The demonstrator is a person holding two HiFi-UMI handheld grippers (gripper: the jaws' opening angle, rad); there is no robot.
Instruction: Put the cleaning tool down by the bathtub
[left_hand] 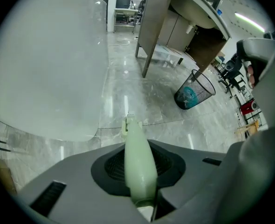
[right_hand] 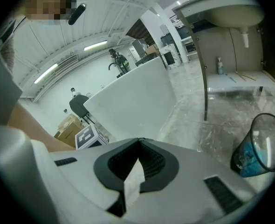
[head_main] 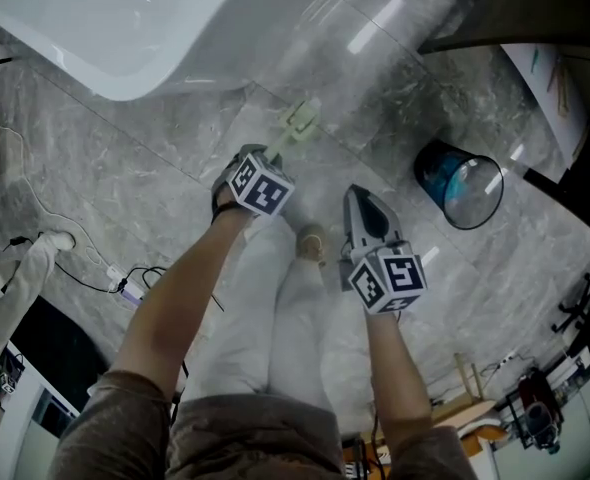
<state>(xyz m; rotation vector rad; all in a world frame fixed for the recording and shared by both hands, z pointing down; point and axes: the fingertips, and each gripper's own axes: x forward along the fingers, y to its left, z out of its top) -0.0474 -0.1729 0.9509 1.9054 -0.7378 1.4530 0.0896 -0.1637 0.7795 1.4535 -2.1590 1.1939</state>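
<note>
Marble floor [head_main: 165, 138] beside bathtub [head_main: 105, 28] | left gripper [head_main: 272, 158] clamped on brush [head_main: 297, 123], handle's long axis pointing down at floor just off bathtub's edge | right gripper [head_main: 363, 200] closed, empty, farther from bathtub

Bathtub [head_main: 125, 18] is being cut by the top and left edges of the head view, so its full outline is not showing. Cleaning tool [head_main: 299, 121]: only the pale head is showing there; the handle is lying hidden under the left tongs [head_main: 273, 154] and their marker cube. In the left gripper view the handle is covering most of the tool's own head. Wire bin [right_hand: 263, 134] is being clipped by the right gripper view's edge. Far furniture [left_hand: 127, 3] is reading too small to identify.
</note>
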